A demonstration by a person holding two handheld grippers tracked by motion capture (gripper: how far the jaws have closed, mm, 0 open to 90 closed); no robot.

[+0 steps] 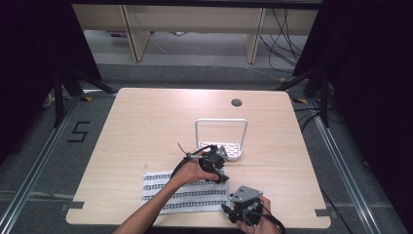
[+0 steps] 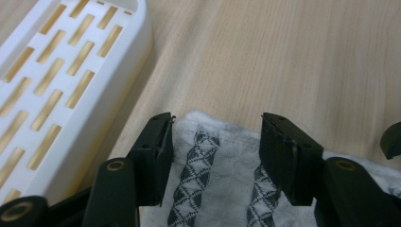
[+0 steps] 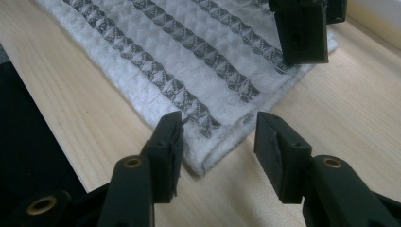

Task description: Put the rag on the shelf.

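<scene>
Left tongs [image 1: 220, 171] sit just below centre of the high view, jaws spread wide, nothing between them. Right tongs [image 1: 233, 208] are at the bottom edge right of centre, jaws also wide apart and empty.

Surface [image 1: 146, 122] is a light wood-grain top with rounded corners and a round cable hole [image 1: 236, 103] in the upper right part. Around it: grey floor, black frame legs and dark curtains at both sides, pale furniture panels along the top of the frame, loose cables upper right, a "5" marked on the floor [image 1: 78, 131] at left.

White slotted tray [image 1: 236, 154] with a tall loop handle [image 1: 221, 122] stands at centre frame, just above the left tongs. In the left gripper view the tray [image 2: 56, 71] fills the upper left, close beside the left jaw.

Cloth [image 1: 180, 195], white with dark patterned stripes, lies flat in the lower centre, near the front edge of the surface. The forearm [image 1: 151, 209] crosses over it from the bottom.

Left gripper view: cloth corner [image 2: 222, 161] lies under and between the open jaws, edge just past the tips. Right gripper view: cloth corner [image 3: 213, 137] points into the gap between the jaws; left tongs' jaw [image 3: 302, 33] hangs over the cloth at upper right.
</scene>
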